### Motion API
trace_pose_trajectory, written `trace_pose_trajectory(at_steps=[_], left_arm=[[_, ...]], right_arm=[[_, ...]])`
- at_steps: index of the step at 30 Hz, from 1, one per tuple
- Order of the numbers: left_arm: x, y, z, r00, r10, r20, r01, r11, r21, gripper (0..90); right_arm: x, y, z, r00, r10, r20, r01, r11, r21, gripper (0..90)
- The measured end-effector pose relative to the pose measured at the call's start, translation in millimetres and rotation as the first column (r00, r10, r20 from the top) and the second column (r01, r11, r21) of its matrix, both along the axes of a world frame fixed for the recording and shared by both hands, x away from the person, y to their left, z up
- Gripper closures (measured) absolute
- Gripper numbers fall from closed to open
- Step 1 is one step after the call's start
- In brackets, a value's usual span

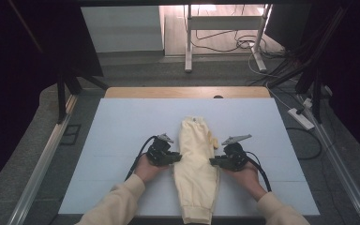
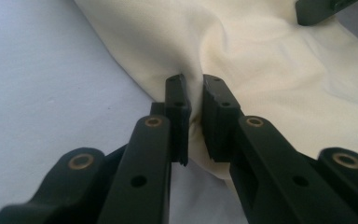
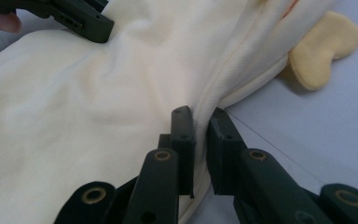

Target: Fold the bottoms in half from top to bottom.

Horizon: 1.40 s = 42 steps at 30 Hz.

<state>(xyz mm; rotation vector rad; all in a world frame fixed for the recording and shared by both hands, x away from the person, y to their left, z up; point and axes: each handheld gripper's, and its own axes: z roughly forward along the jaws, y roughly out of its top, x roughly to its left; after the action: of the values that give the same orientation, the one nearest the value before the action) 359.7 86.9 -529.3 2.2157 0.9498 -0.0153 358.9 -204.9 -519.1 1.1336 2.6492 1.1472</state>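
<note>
Both sets of jaws pinch cloth: left gripper [image 2: 194, 116] on the left edge of the cream garment [image 1: 196, 168], right gripper [image 3: 200, 149] on its right seam, garment lying lengthwise mid-desk [image 1: 122, 122]. Looks like the fold step. Next move needs both edges lifted together, evenly.

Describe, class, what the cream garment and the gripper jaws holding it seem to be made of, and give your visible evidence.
Cream garment: probably soft knit cotton or fleece, matte; it bunches in rounded folds where the left gripper and right gripper pinch it. Jaws: likely hard black plastic, dull finish, with brass-coloured pivot rivets.
</note>
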Motion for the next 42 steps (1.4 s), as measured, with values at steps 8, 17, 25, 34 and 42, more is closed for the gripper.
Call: trace_pose_trajectory(at_steps=[8, 17, 25, 34, 42], left_arm=[[-0.6, 2.1, 2.5, 0.9994, 0.023, 0.026, -0.022, 0.9997, -0.014, 67.4], [10.7, 11.1, 21.6, 0.9877, 0.118, 0.103, -0.109, 0.9905, -0.083, 39.6], [35.5, 10.7, 34.0, 0.9807, 0.154, 0.120, -0.144, 0.9855, -0.090, 36.1], [60.5, 5.3, 42.5, 0.9790, 0.164, 0.121, -0.156, 0.9852, -0.071, 34.9], [70.3, 3.4, 37.7, 0.9806, 0.165, 0.105, -0.159, 0.9851, -0.065, 35.2]], right_arm=[[0.9, -1.1, 1.1, 0.9996, -0.005, 0.028, 0.005, 1.0000, -0.005, 68.0], [9.2, -14.8, 23.4, 0.9907, -0.074, 0.115, 0.065, 0.9947, 0.080, 46.4], [32.8, -11.6, 47.2, 0.9796, -0.113, 0.166, 0.090, 0.9864, 0.137, 43.5], [67.7, 3.2, 47.8, 0.9793, -0.144, 0.142, 0.124, 0.9825, 0.139, 43.0], [88.0, 9.3, 41.5, 0.9794, -0.162, 0.121, 0.148, 0.9825, 0.113, 43.0]])
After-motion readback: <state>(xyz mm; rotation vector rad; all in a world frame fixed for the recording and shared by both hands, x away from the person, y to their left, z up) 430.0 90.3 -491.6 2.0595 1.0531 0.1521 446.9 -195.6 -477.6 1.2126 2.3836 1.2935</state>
